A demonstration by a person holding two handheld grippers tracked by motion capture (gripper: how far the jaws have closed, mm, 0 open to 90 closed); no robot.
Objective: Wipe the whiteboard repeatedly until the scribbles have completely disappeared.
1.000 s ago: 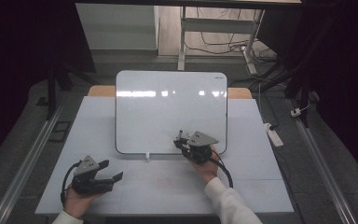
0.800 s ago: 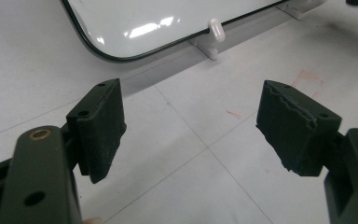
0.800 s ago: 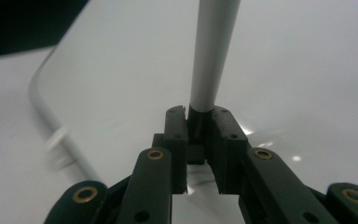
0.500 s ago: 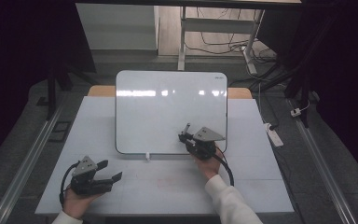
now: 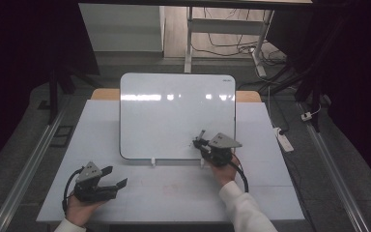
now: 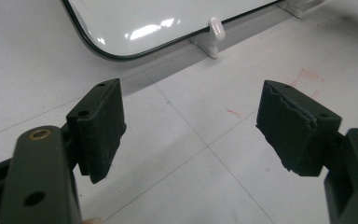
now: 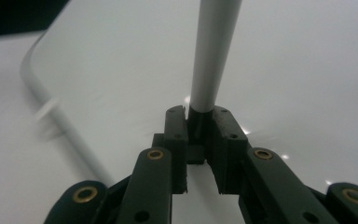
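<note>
- Near the lower right corner of the whiteboard [image 5: 177, 116], I hold the right gripper [image 5: 204, 143] with its jaws pinched tight on a pen [image 7: 212, 56], a slim grey barrel clamped at its base.
- The pen sticks out past the jaws toward the board face, and in the high view its tip sits over the white surface close to the board's bottom edge. I cannot tell whether the tip touches.
- I judge this grip suits writing or drawing: a firm clamp low on the barrel should stop the pen from twisting once it drags across the board.
- The board lies at the middle of the table [image 5: 270, 193], reaching its far edge, propped on small white feet [image 6: 216, 29] along its near edge, so its face tilts toward me.
- At the table's near left corner, the left gripper [image 5: 112, 178] rests low, jaws spread wide with nothing between them, well clear of the board.
- I read that hand as parked, leaving the board free for the pen.
</note>
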